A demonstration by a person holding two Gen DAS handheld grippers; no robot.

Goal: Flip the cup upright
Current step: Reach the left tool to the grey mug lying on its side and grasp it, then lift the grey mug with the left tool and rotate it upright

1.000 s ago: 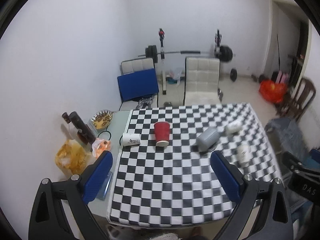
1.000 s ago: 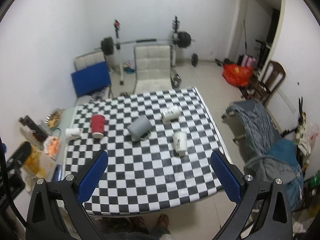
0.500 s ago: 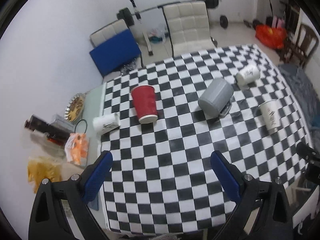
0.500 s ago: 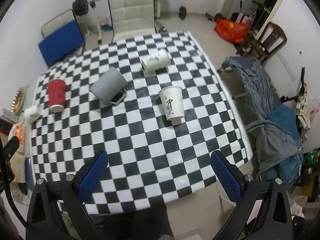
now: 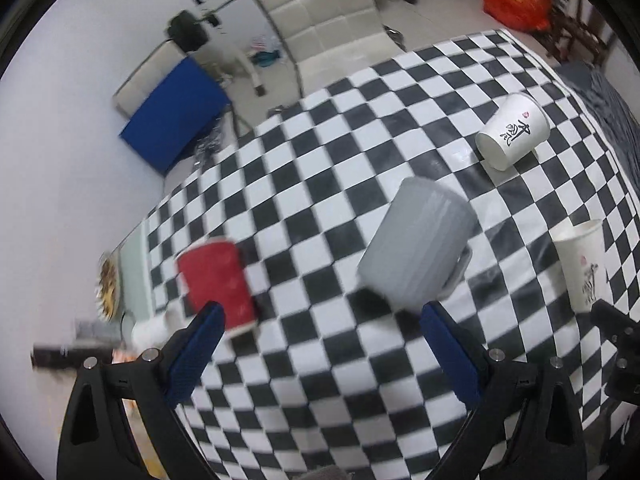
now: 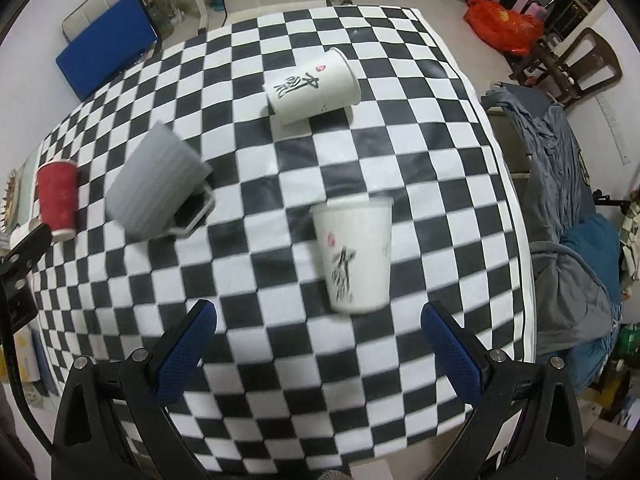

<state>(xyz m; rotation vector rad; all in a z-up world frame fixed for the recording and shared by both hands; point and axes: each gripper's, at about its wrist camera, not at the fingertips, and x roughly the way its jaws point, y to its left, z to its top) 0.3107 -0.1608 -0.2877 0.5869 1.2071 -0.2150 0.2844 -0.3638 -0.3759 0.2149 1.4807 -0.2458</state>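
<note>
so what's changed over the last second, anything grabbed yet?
Nothing grabbed. Both grippers came down and in toward the checkered tablecloth: the left gripper now faces the grey mug, the right gripper the nearer white paper cup. Jaws stayed wide open. All cups lie where they were.

Lived-in room of a home, used for both dining and exercise. A table under a black-and-white checked cloth [image 6: 400,152] stands among cream padded chairs [image 5: 320,12], with a barbell and weight plates [image 5: 188,32] against the white wall. Clothes heaped on a seat [image 6: 560,200], red bag [image 6: 500,24] on the tiled floor.
</note>
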